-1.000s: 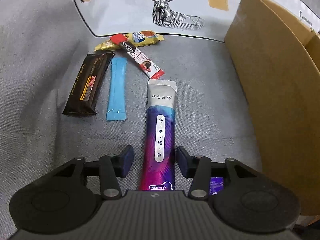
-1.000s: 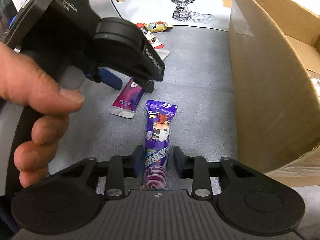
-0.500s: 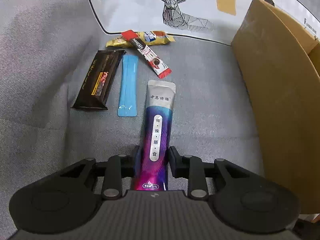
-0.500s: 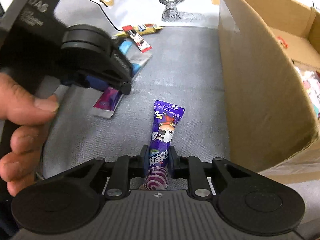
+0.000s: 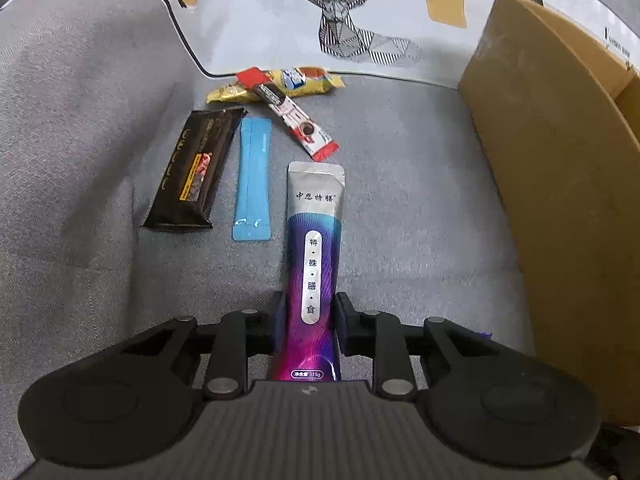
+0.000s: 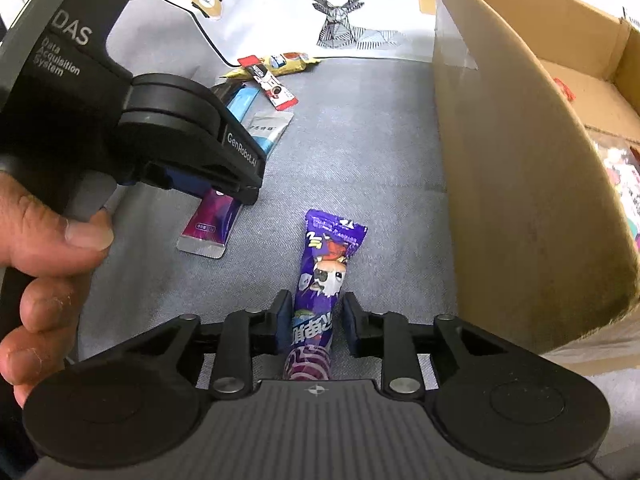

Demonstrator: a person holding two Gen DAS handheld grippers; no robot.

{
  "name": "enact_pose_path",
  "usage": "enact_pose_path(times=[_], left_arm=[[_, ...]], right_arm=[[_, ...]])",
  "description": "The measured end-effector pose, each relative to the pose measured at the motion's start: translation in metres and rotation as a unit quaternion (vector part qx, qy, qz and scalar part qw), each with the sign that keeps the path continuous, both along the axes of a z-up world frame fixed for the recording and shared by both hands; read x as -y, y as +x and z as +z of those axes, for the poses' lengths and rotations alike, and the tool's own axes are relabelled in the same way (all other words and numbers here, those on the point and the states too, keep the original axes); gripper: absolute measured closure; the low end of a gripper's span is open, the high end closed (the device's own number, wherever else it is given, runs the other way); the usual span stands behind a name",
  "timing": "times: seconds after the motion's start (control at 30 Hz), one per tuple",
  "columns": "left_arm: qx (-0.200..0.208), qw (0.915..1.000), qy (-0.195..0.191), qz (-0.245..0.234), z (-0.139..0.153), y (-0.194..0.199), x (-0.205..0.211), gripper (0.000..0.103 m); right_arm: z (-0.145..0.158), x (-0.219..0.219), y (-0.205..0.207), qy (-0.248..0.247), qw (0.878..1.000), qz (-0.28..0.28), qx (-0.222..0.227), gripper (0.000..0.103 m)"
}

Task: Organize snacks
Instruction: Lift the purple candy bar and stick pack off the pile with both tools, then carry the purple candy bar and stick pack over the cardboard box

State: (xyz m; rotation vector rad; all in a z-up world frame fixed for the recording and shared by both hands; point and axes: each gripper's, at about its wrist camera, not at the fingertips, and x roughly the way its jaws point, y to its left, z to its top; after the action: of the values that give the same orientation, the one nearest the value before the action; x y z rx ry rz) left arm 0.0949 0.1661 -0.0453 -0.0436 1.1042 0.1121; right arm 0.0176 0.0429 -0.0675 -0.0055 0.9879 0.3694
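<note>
A long silver and purple sachet [image 5: 316, 232] lies on the grey fabric, its near end between the fingers of my left gripper [image 5: 309, 320]. The jaws are closing and the pads touch both long edges. From the right wrist view the same sachet [image 6: 208, 224] shows under that gripper, which a hand [image 6: 52, 248] holds. My right gripper [image 6: 315, 320] is shut on the lower end of a purple candy pack [image 6: 328, 256] that lies flat, pointing away from me. The open cardboard box [image 6: 512, 184] stands just right of both.
Beyond the sachet lie a black bar [image 5: 192, 172], a blue stick pack [image 5: 253, 188], a red and white coffee stick [image 5: 296, 120] and a yellow pack [image 5: 280, 84]. A white deer-print cloth [image 5: 352, 20] covers the far side. The box wall [image 5: 552, 200] borders the right.
The left jaws have come in from well apart until they meet the sachet's sides. The right jaws have narrowed onto the purple pack. Both packs still lie on the fabric.
</note>
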Motion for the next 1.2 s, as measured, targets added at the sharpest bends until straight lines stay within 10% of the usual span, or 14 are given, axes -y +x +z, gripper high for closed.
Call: enact_pose_path(times=[0.5, 1.2], left_arm=[[0.136, 0.9896, -0.023, 0.042, 0.050, -0.020, -0.009, 0.076], [0.219, 0.9755, 0.014, 0.014, 0.072, -0.026, 0.004, 0.076]], right_arm=[[0.045, 0.022, -0.021, 0.071, 0.992, -0.014, 0.105, 0.085], [0.093, 0.038, -0.024, 0.130, 0.963, -0.009, 0.234, 0.085]])
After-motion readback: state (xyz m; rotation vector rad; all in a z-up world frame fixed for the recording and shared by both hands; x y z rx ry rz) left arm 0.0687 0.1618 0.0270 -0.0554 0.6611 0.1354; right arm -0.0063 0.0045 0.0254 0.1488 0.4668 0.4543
